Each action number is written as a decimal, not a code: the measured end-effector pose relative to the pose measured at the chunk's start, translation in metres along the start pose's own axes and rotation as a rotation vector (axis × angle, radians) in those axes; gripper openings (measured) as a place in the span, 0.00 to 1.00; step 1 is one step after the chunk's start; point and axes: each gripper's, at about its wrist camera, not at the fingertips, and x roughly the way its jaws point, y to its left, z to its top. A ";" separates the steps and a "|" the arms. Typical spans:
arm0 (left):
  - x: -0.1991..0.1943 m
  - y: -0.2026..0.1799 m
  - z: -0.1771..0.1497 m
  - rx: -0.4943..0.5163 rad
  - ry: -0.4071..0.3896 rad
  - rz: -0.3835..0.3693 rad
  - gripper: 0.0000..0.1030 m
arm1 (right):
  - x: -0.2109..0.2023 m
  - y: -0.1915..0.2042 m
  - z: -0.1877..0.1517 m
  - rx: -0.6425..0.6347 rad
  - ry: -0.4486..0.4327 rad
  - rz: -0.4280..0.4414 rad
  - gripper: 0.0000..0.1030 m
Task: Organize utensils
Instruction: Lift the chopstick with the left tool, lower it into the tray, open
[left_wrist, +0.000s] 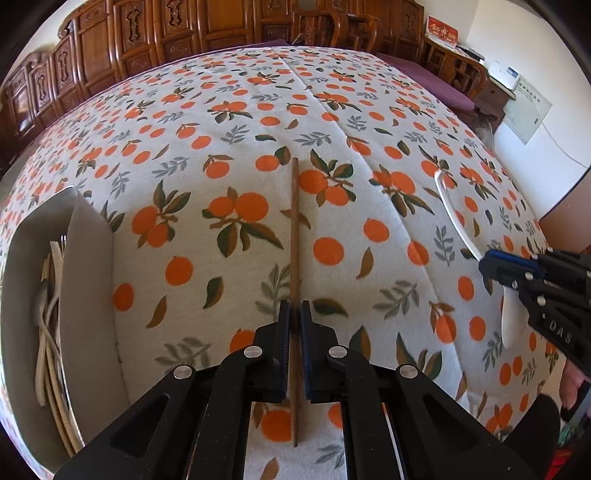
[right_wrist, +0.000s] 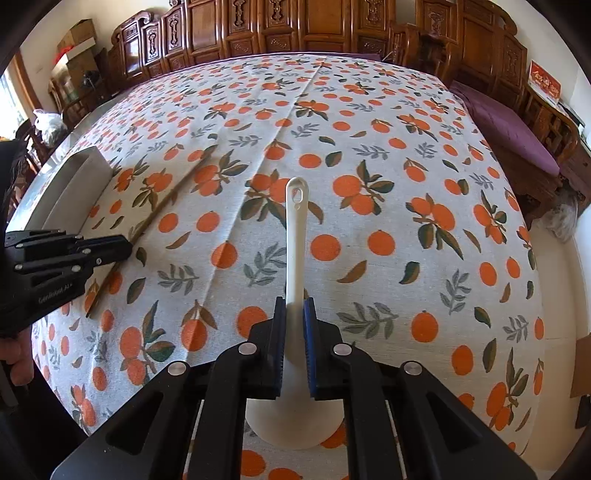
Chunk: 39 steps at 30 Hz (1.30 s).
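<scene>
My left gripper (left_wrist: 294, 314) is shut on a brown wooden chopstick (left_wrist: 294, 236) that points away over the table; it also shows in the right wrist view (right_wrist: 159, 206), with the left gripper (right_wrist: 125, 245) around it. My right gripper (right_wrist: 294, 308) is shut on the neck of a white plastic spoon (right_wrist: 297, 229), handle pointing away, bowl below the jaws. The spoon also shows in the left wrist view (left_wrist: 452, 212), held by the right gripper (left_wrist: 484, 264). A grey utensil tray (left_wrist: 86, 266) at the left holds several pale utensils (left_wrist: 48, 295).
The table carries an orange-print cloth (left_wrist: 229, 140) with a fold ridge down its middle. Carved wooden cabinets (right_wrist: 295, 26) line the far side. A bench with a purple cushion (right_wrist: 506, 129) stands at the right. The tray also shows in the right wrist view (right_wrist: 74, 181).
</scene>
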 end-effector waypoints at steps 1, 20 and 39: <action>-0.002 0.001 -0.002 0.006 0.000 0.002 0.04 | 0.000 0.001 0.000 -0.003 -0.001 0.002 0.11; -0.055 0.012 -0.027 0.074 -0.068 0.015 0.04 | -0.011 0.027 0.005 -0.067 -0.021 0.015 0.11; -0.104 0.019 -0.021 0.089 -0.148 -0.027 0.04 | -0.016 0.041 0.007 -0.097 -0.031 0.036 0.11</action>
